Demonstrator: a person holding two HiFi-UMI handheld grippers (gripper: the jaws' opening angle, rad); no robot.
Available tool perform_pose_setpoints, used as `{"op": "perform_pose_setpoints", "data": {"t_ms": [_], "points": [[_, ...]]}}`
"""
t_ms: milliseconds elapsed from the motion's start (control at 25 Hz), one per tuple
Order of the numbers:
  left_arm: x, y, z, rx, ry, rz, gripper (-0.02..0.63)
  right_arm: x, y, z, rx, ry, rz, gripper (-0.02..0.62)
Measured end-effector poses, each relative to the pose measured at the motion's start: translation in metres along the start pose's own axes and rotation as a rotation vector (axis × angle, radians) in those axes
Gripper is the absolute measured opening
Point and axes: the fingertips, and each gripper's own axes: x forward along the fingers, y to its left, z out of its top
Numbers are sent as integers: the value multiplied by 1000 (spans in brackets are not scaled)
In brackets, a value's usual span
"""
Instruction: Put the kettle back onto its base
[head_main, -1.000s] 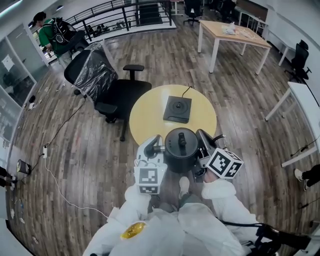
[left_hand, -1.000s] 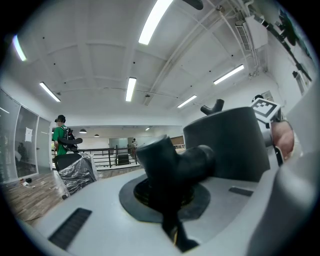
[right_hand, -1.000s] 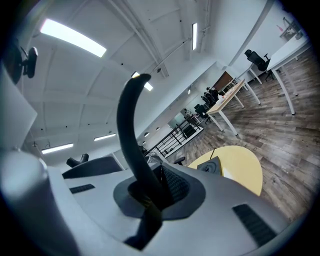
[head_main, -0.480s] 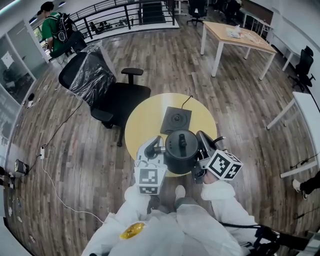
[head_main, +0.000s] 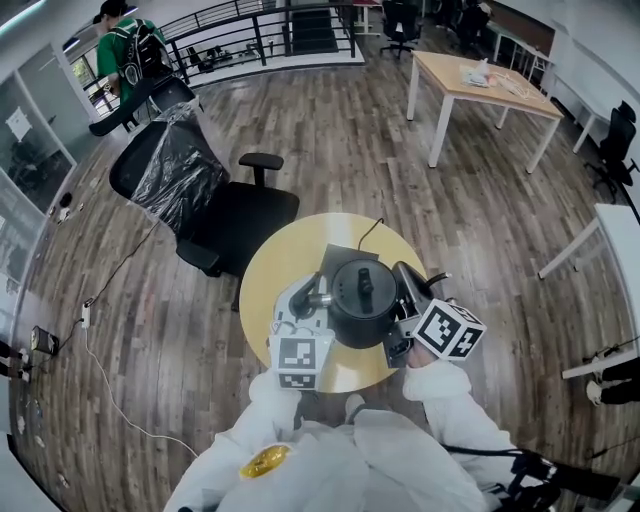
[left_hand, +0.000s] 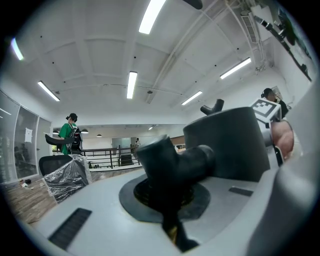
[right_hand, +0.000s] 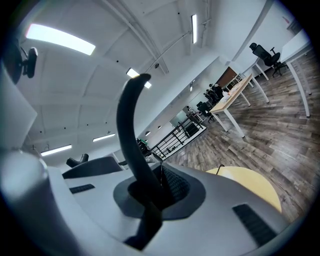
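Note:
A black kettle (head_main: 360, 300) hangs between my two grippers above the round yellow table (head_main: 275, 275). My left gripper (head_main: 315, 298) is shut on the kettle's spout (left_hand: 172, 165), with the dark body (left_hand: 230, 145) to its right in the left gripper view. My right gripper (head_main: 405, 292) is shut on the thin curved handle (right_hand: 131, 130). The flat black base (head_main: 338, 257) lies on the table just beyond the kettle, which hides part of it. Its cord (head_main: 370, 228) runs off the far edge.
A black office chair (head_main: 235, 215) stands at the table's far left, with a plastic-wrapped chair (head_main: 165, 170) behind it. A wooden desk (head_main: 480, 80) is far right and a white desk (head_main: 615, 225) at the right edge. A person in green (head_main: 130, 45) stands by the railing.
The table and base have slid closer in the head view. The kettle, held the same way in both grippers, now hangs over the table at the base's near edge.

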Motion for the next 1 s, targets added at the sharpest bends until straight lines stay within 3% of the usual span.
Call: {"op": "perform_pose_setpoints", "data": {"t_ms": [560,1000], "points": [[41,25,-6,-3,29,73,-2,57,-17,9,14,60,53,11],[71,38,-17,22,13,47,-2,83,-33,8,24,23,39,11]]}}
